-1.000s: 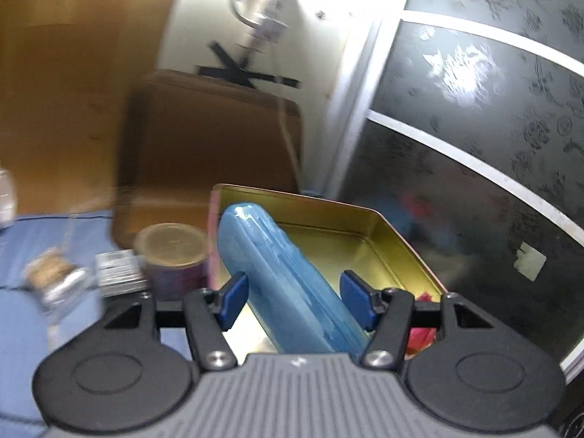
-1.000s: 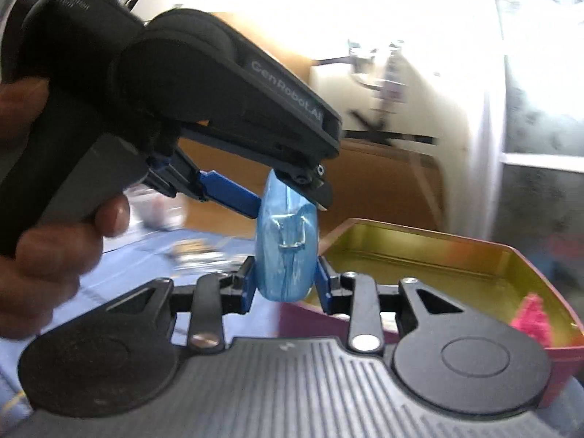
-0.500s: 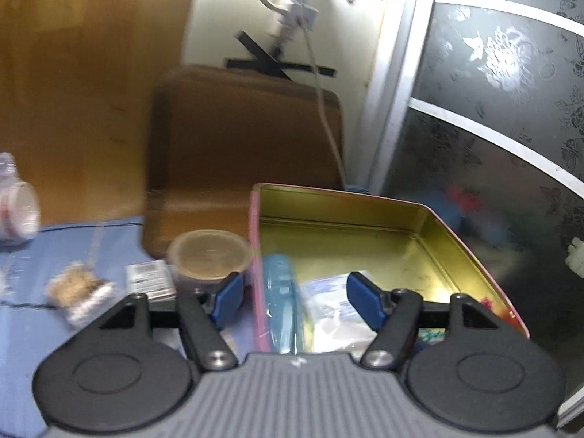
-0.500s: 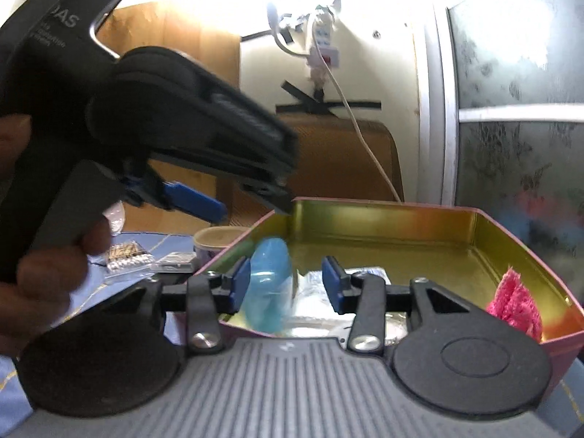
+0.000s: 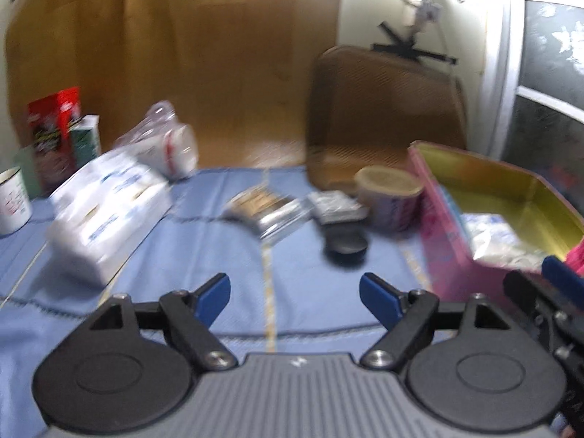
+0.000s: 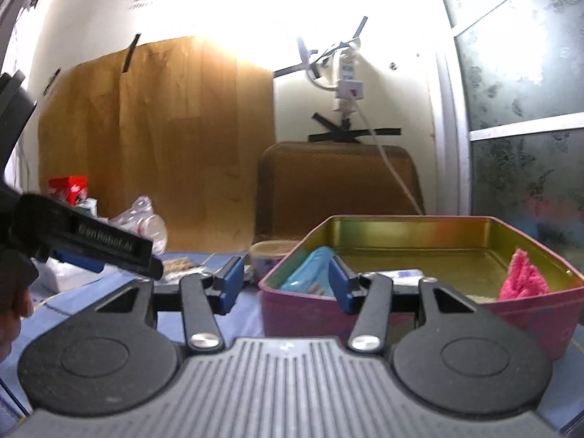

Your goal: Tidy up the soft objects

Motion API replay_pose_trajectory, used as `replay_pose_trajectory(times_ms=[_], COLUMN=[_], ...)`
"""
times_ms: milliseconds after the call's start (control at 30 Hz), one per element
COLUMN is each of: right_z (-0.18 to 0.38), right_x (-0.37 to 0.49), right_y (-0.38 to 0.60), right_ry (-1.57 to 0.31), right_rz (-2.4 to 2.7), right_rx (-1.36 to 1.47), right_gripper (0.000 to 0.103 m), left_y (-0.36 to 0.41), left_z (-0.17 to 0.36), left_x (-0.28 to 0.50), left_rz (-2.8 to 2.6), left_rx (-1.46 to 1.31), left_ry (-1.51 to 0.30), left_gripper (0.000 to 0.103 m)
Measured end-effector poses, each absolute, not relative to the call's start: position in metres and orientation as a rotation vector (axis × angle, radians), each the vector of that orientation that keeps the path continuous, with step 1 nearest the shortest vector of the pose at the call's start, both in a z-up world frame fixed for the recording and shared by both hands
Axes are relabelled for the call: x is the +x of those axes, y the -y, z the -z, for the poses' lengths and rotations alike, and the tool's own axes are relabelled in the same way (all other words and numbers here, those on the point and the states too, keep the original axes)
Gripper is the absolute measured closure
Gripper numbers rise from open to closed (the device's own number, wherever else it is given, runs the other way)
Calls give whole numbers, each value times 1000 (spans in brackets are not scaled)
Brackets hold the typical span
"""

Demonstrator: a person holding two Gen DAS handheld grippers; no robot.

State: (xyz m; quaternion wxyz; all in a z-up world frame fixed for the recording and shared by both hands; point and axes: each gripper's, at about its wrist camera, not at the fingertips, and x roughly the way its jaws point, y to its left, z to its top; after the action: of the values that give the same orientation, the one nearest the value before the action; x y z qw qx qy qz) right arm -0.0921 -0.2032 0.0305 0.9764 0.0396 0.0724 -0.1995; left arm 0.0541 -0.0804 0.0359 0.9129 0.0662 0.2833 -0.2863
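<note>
the left claw (image 5: 295, 294) is opening with nothing between its blue pads, only bare blue cloth of the worktop (image 5: 204, 255) ahead of it; the right claw (image 6: 286, 286) is opening too, empty, its right pad just in front of the near rim of the pink tin (image 6: 365, 314). inside that tin a blue soft pack (image 6: 310, 270) leans against the left wall, free of both claws, with a clear plastic packet (image 5: 500, 237) flat on the gold floor and a pink fluffy cloth (image 6: 523, 275) in the right corner. out on the worktop, well apart from the tin, lies a white wrapped tissue pack (image 5: 106, 208) with a crinkled bag of white rolls (image 5: 164, 142) just behind it; these look like the soft things left to sort. the tissue pack should be light and squashy with a slick film wrap, so it probably wants a wide grip across its short middle, squeezed enough to dent it, since a hold on a loose corner could slide off. the small foil sachets (image 5: 270, 211), black lid (image 5: 346, 244) and tub (image 5: 388, 197) near the tin look harder
</note>
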Motion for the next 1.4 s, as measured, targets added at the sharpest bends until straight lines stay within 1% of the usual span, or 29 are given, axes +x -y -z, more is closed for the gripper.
replay_pose_trajectory(times_ms=[267,567,700,967,1233,1400], right_z=[-26,-28,-26,-24,-23,-23], right_x=[-82,-84,-82,-82,-81,-79], right_y=[187,199,201,201,203,201], right_ry=[-204,-193,-206,-220,-232,-237], right_rz=[357,435,441,435,424,414], right_rx=[87,163,193,209,216,210], right_gripper=[49,48,45,45,45,45], left_y=[63,63,64,66,64,59], left_z=[-21,-18,-19,-19,-17,-16], left_x=[62,57,54,52,55,60], left_rz=[544,546,547,540,507,481], left_rx=[149,167,181,208,218,216], left_ry=[-601,-583,-562,-544,-540,-539], left_gripper=[22,21,12,10,5,3])
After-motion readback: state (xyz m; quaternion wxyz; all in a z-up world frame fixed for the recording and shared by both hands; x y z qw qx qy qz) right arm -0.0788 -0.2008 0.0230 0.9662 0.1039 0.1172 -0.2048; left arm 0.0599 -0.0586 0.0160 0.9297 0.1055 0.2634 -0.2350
